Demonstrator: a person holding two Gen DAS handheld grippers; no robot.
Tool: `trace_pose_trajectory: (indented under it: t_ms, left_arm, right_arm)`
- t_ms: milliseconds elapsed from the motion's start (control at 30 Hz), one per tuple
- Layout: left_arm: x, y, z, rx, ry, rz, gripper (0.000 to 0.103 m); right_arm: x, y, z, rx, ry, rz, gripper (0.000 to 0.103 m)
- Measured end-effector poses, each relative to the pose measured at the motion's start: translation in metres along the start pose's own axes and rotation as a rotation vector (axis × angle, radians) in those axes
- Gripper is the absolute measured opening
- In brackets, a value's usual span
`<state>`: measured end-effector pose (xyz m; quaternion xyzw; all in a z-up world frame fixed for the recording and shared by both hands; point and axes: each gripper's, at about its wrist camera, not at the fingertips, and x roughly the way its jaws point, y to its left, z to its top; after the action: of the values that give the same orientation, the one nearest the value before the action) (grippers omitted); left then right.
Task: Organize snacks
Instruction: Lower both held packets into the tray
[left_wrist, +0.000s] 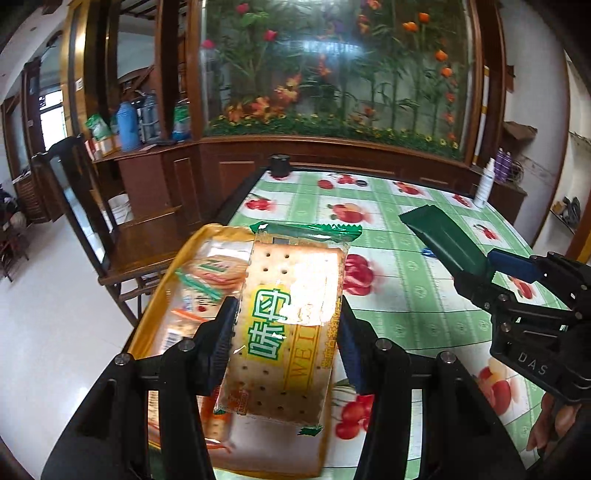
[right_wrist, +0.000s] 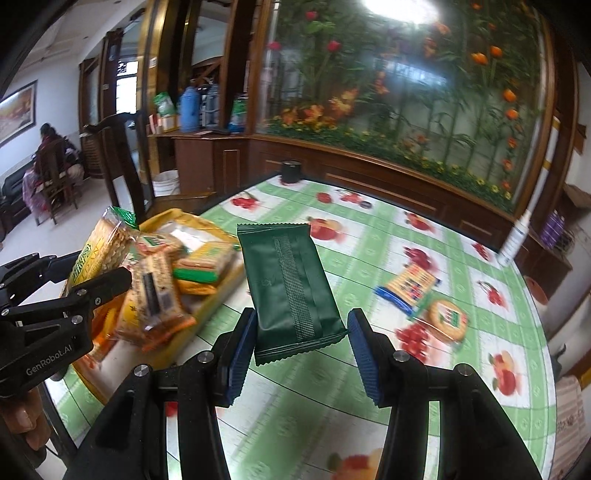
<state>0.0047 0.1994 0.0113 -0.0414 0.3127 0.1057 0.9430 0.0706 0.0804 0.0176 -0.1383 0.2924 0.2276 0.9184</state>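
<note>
I am carrying two snacks to the yellow tray (right_wrist: 221, 236). My left gripper (left_wrist: 288, 325) squeezes a cracker pack (left_wrist: 288, 332) right above the tray. My right gripper (right_wrist: 301, 332) squeezes a dark green pack (right_wrist: 291, 291) just beside the tray. Next I must lower each one in and let go. Two packs wait on the table (right_wrist: 369, 387), well apart from the tray: a blue pack (right_wrist: 408, 286) and a round pack (right_wrist: 445, 319).

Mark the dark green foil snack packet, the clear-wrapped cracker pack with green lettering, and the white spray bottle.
Dark green foil snack packet (right_wrist: 291, 284): right wrist view, centre seam.
Clear-wrapped cracker pack with green lettering (left_wrist: 288, 332): left wrist view, label middle.
White spray bottle (left_wrist: 484, 188): left wrist view, body.
</note>
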Motion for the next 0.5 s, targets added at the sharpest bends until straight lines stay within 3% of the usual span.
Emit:
trace_pose_trajectory:
  t_ms: [500]
  left_arm:
    - [0.009,0.046,-0.007,-0.08,0.021,0.053,0.049]
  right_arm:
    - [0.04,0.053,0.032,-0.054,0.016,0.112,0.051]
